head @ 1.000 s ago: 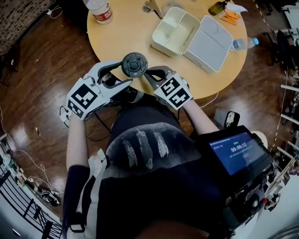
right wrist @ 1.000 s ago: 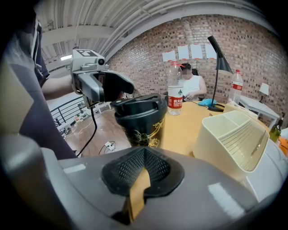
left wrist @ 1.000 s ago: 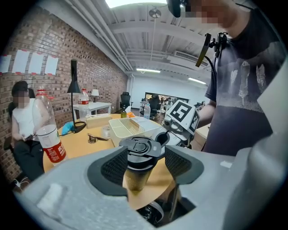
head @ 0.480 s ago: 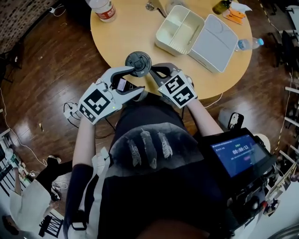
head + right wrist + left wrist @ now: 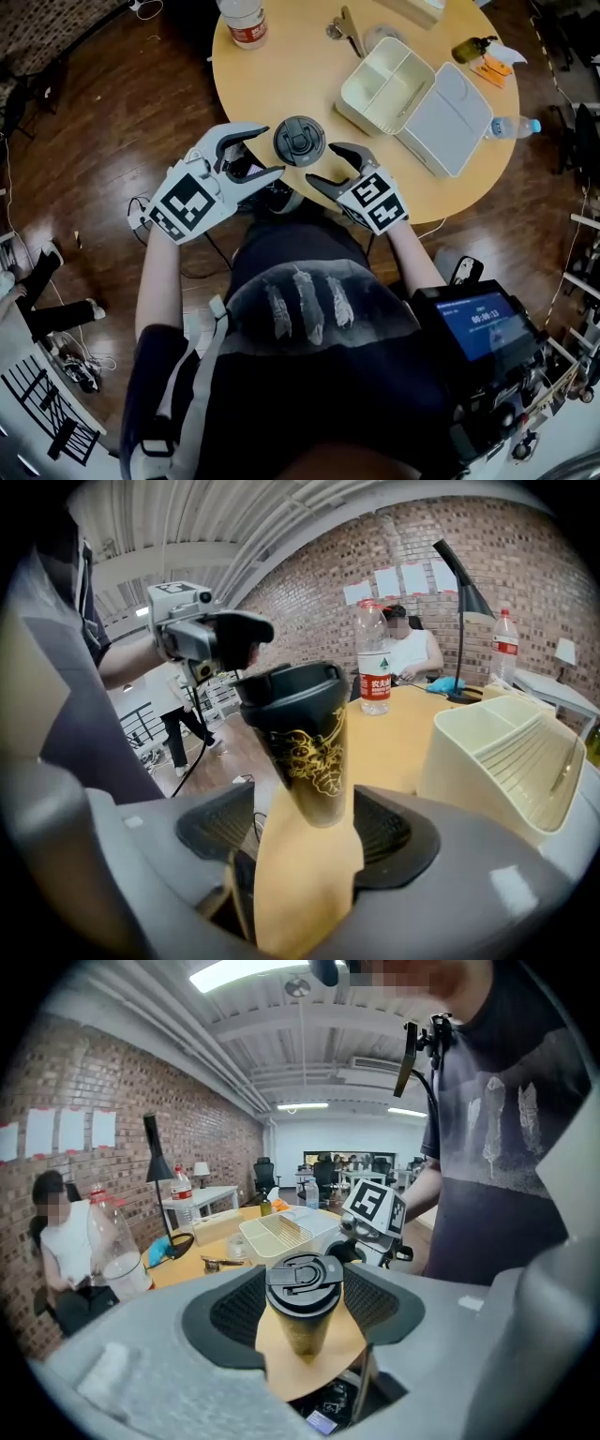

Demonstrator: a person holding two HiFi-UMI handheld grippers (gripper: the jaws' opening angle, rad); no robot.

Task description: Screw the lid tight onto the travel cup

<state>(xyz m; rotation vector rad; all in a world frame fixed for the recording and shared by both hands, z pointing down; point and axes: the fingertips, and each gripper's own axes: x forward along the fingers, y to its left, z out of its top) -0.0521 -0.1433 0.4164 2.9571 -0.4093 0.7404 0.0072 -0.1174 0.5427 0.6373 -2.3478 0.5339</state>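
Note:
The travel cup (image 5: 298, 141), dark with a gold pattern (image 5: 309, 752) and a black flip lid (image 5: 302, 1277), stands upright on the round wooden table (image 5: 281, 75) near its front edge. My left gripper (image 5: 272, 152) reaches in from the left and is open. The cup stands between its jaws with a gap at each pad. My right gripper (image 5: 321, 164) comes in from the right, and its jaws are opening. The cup stands between them, clear of both pads. Nothing holds the cup.
A cream two-compartment lunch box (image 5: 384, 89) and its grey lid (image 5: 448, 117) lie behind the cup to the right. A red-labelled water bottle (image 5: 246, 21), a metal clip (image 5: 349, 30) and a small bottle (image 5: 514, 127) also stand on the table. A tablet (image 5: 478, 323) hangs lower right.
My right gripper's jaws have spread apart and let go of the cup. Both grippers still flank the cup, and the head view has shifted so all of them sit further right.

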